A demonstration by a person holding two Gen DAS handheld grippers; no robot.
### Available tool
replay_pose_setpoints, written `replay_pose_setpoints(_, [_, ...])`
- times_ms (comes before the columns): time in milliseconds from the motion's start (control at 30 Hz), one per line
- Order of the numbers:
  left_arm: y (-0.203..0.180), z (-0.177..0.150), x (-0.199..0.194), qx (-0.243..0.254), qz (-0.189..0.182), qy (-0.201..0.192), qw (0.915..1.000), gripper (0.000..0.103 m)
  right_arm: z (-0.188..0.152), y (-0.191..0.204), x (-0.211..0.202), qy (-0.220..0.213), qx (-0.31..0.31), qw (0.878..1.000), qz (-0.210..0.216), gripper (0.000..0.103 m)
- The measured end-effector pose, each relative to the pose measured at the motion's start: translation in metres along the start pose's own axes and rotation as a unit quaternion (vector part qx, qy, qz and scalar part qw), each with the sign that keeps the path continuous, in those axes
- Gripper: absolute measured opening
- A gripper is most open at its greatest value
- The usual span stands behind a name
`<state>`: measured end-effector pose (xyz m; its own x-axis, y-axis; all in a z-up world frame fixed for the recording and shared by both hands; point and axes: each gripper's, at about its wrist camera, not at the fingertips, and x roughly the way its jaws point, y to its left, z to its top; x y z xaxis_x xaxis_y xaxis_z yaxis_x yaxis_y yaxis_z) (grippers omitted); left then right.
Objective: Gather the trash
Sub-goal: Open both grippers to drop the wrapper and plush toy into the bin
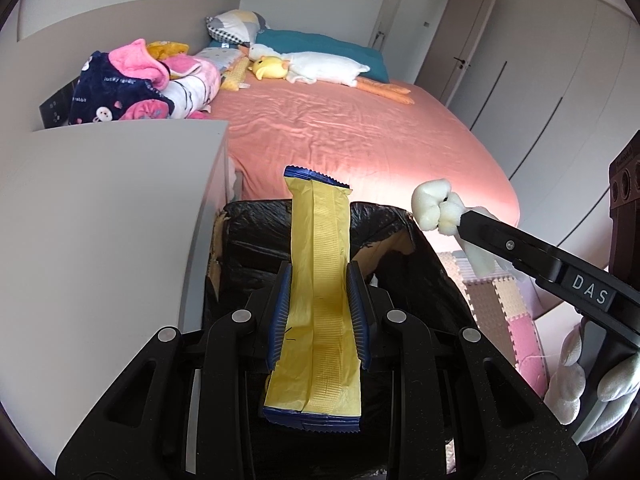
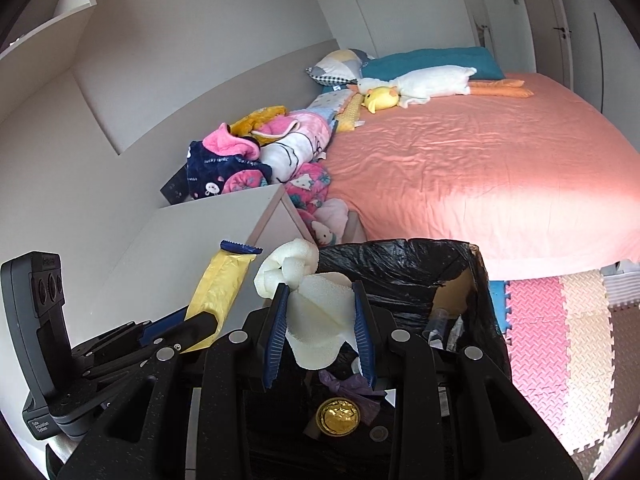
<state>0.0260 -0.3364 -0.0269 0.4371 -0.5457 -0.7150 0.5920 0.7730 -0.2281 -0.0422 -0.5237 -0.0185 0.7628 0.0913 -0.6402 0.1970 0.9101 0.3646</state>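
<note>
My left gripper (image 1: 319, 276) is shut on a long yellow wrapper with blue serrated ends (image 1: 318, 292) and holds it upright above the black-lined cardboard trash box (image 1: 404, 240). The wrapper also shows in the right wrist view (image 2: 224, 284). My right gripper (image 2: 320, 294) is shut on a piece of white foam (image 2: 316, 312) over the same trash box (image 2: 476, 280). In the left wrist view the right gripper (image 1: 460, 220) reaches in from the right with the foam (image 1: 434, 208) at the box's far right corner. The box holds a gold round lid (image 2: 338, 416) and purple scraps.
A white cabinet (image 1: 100, 220) stands left of the box. A bed with a salmon sheet (image 1: 352, 128) lies behind, with plush toys and a heap of blankets (image 1: 132, 88). Pink and cream foam floor mats (image 2: 560, 340) lie to the right.
</note>
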Motion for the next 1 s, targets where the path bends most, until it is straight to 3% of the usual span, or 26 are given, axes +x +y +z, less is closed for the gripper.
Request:
replay_pose_setpoints(333, [0.0, -0.003, 0.01, 0.004, 0.0, 0.011, 0.9999, 0.031, 0.003, -0.006, 0.002, 0.001, 0.01, 1.0, -0.016, 0.035])
replay_pose_setpoints(367, [0.0, -0.003, 0.01, 0.005, 0.001, 0.008, 1.0, 0.043, 0.004, -0.006, 0.0, -0.003, 0.007, 1.0, -0.019, 0.042])
replay_pose_setpoints(400, [0.001, -0.003, 0.008, 0.004, 0.002, 0.0, 1.0, 0.069, 0.004, -0.005, -0.002, -0.007, 0.006, 1.0, -0.027, 0.048])
replay_pose_setpoints(467, [0.002, -0.003, 0.001, 0.0, 0.018, -0.024, 0.9995, 0.096, 0.004, -0.004, -0.007, -0.022, 0.006, 0.999, -0.047, 0.08])
replay_pose_setpoints(567, [0.004, -0.001, -0.007, 0.002, 0.029, -0.053, 0.9982, 0.096, 0.005, -0.003, -0.013, -0.039, 0.003, 0.998, -0.048, 0.085])
replay_pose_setpoints(1000, [0.019, 0.004, -0.017, -0.022, 0.046, -0.06, 0.9969, 0.096, 0.007, -0.002, -0.01, -0.033, 0.004, 0.999, -0.041, 0.085])
